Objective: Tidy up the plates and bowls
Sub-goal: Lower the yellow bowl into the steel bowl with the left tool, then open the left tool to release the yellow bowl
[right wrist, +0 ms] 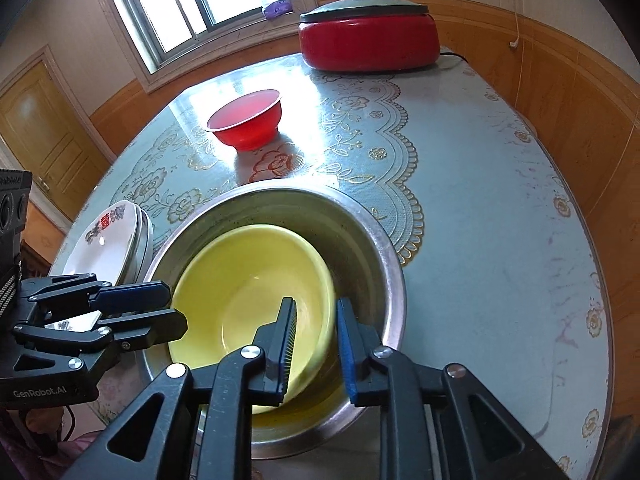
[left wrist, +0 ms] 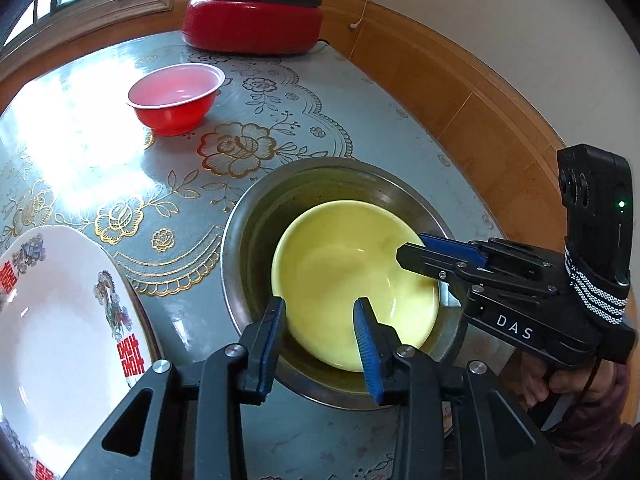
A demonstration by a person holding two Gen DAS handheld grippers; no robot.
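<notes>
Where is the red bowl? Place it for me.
In both views the red bowl stands alone at mid-table, beyond the steel basin, nearer than the red cooker.

Yellow bowl [left wrist: 352, 280] sitting inside steel basin [left wrist: 256, 216].
Your left gripper [left wrist: 320, 336] is straddling its near rim, pads clear.

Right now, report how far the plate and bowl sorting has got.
Done: yellow bowl sits nested in the steel basin; white plates are stacked beside it. In hand: nothing; left gripper and right gripper straddle the bowl's rim, jaws apart. Left: red bowl stands alone.
</notes>
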